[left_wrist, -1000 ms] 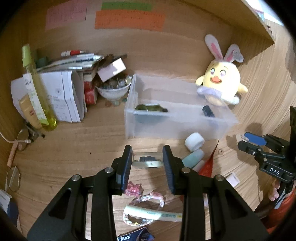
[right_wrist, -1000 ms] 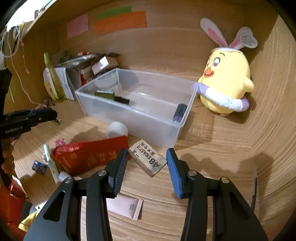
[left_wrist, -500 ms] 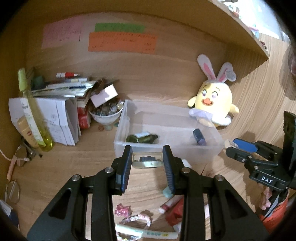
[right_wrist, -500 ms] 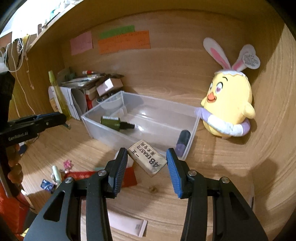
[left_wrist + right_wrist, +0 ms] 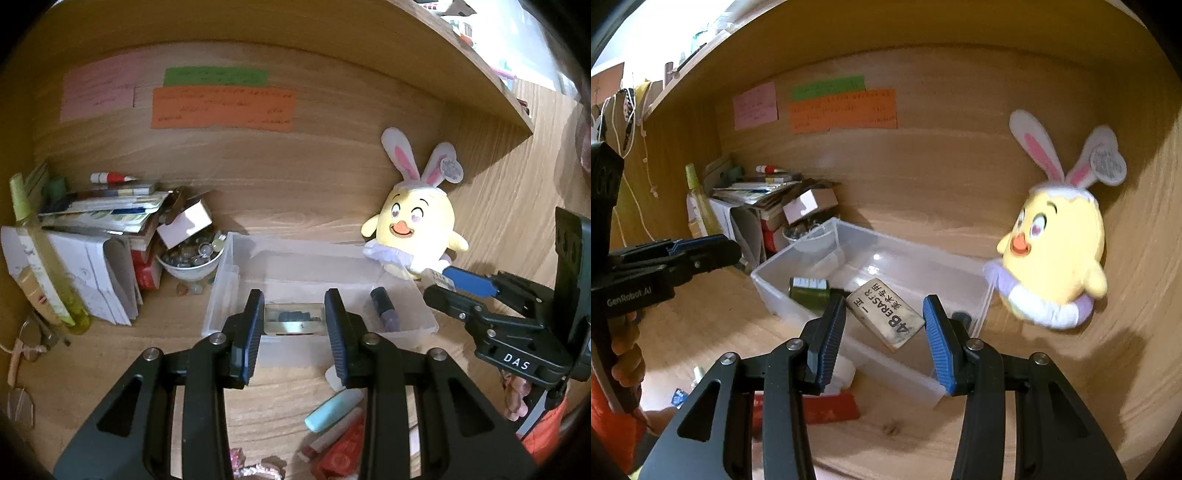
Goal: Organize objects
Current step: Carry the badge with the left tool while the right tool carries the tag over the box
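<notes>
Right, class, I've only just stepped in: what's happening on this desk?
A person is tidying a cluttered wooden desk with a hand-held gripper in each hand. The left gripper is shut on a small clear box, and the right gripper is shut on an eraser printed "4B ERASER". Both are held above the clear plastic bin, which already holds a green bottle and a dark tube. More small items lie loose on the desk in front of the bin.

light: warm, dim indoor, brighter daylight at top corners
glare: small spot on bin (image 5: 875, 256) floor
blur: plush (image 5: 1056, 258) smeared in right view
edges: heavy fisheye bend, black vignette
</notes>
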Motion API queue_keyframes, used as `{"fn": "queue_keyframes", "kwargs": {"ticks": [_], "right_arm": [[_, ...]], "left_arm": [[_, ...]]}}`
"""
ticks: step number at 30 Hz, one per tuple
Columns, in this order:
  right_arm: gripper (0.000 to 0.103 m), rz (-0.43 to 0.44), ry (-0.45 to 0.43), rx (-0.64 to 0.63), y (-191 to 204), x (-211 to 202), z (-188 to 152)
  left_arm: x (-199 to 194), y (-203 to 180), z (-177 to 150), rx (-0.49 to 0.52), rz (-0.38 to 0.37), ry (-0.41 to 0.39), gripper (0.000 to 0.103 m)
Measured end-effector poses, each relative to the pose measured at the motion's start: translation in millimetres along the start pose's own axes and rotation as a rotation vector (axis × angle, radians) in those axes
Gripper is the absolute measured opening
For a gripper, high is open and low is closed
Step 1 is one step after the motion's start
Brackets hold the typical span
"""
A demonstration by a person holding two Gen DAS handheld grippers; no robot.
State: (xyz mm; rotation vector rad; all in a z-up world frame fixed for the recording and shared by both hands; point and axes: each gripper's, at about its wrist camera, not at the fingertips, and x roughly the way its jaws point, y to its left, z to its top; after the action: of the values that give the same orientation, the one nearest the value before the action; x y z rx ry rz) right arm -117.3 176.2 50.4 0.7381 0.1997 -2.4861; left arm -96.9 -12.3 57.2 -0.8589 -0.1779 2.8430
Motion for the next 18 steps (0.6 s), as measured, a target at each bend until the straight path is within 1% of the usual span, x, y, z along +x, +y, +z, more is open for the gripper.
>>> {"fn": "queue_keyframes", "kwargs": {"ticks": [3,10,14,18], "right_arm": [[0.040,-0.018,-0.009,-0.024,-0.2,4.4,9.6],[0.040,-0.033,-0.004,-0.028,-8.0,21.6,24.4],[0.040,-0.033,0.017,-0.022,-12.8,35.0,26.4],[0.040,-0.031,0.051,-0.017,-17.0,51.7,21.4]], "left_arm": [[5.5,-2.1,5.2,0.001,-0.008,0.001,0.033],[22.4,-7.1,13.0,0.022,0.000,0.012,0.033],[38.2,-4.6,12.6,0.009,0.004,0.041,0.033],[54.6,-3.2,9.3,0.006,0.010,0.080,0.033]]}}
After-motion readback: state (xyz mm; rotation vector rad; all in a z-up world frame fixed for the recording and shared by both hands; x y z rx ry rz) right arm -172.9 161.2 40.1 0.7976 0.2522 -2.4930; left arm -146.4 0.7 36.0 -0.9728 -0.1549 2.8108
